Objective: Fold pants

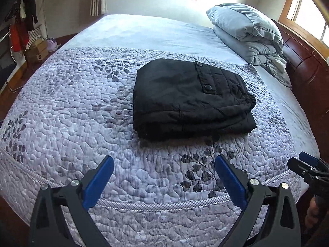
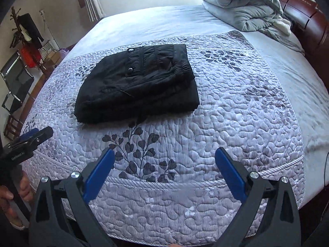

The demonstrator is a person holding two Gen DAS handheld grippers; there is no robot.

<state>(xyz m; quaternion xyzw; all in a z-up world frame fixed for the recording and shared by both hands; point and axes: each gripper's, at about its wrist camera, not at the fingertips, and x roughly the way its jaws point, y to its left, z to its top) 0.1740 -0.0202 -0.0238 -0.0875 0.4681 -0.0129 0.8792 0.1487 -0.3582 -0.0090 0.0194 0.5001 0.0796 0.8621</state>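
Black pants [image 1: 191,100] lie folded in a thick rectangular stack on the quilted lilac bedspread [image 1: 82,111], snap buttons on top. They also show in the right wrist view [image 2: 137,84]. My left gripper [image 1: 164,162] is open and empty, held back above the bed's near edge, well short of the pants. My right gripper [image 2: 164,154] is open and empty too, at about the same distance. The right gripper shows at the right edge of the left wrist view [image 1: 304,162]; the left gripper shows at the left edge of the right wrist view [image 2: 35,135].
A folded grey duvet with a pillow [image 1: 250,33] lies at the head of the bed by the dark wooden headboard [image 1: 304,57]. A coat rack with clothes [image 2: 26,33], a chair [image 2: 16,82] and boxes [image 1: 38,51] stand on the floor to the left.
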